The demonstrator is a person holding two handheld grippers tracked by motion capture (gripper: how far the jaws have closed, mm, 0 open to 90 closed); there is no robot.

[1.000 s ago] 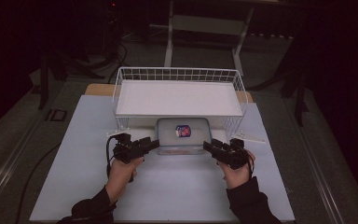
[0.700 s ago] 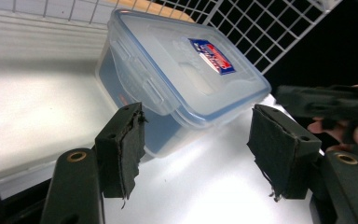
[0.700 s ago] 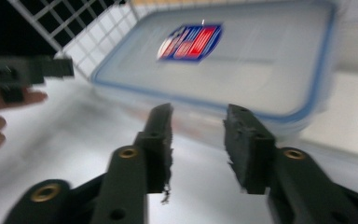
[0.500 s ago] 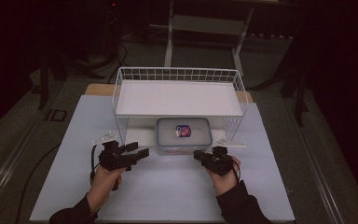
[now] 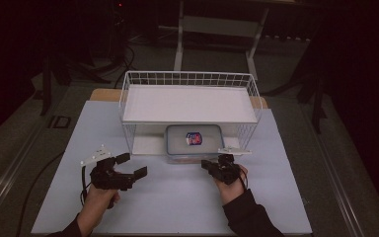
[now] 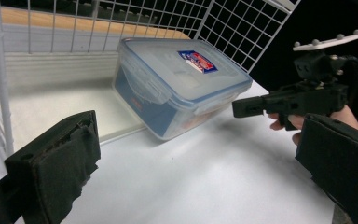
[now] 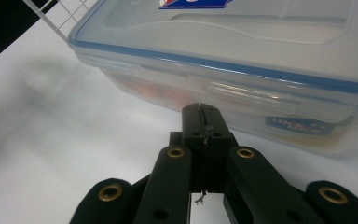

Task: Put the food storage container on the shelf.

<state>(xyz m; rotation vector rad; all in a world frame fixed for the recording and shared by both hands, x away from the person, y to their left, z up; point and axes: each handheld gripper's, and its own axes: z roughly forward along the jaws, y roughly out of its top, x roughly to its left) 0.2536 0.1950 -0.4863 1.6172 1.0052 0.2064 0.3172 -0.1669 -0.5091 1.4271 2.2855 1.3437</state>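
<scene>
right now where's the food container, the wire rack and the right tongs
food container (image 6: 168, 88): left gripper view, middle of its clear lid.
wire rack (image 5: 187, 79): high view, back rim of the white wire basket on top.
right tongs (image 7: 200, 109): right gripper view, tip of the shut jaws, just short of the container.

Dark room (grey floor (image 5: 10, 148))

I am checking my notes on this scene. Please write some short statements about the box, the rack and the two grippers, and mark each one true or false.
1. The plastic box sits under the shelf of the wire rack. True.
2. The left gripper is shut. False: its jaws stand wide open, with nothing between them.
3. The right gripper is shut, holding nothing. True.
4. The box lid is off. False: the lid is on.
5. The right gripper grips the box. False: it is just short of it.
</scene>
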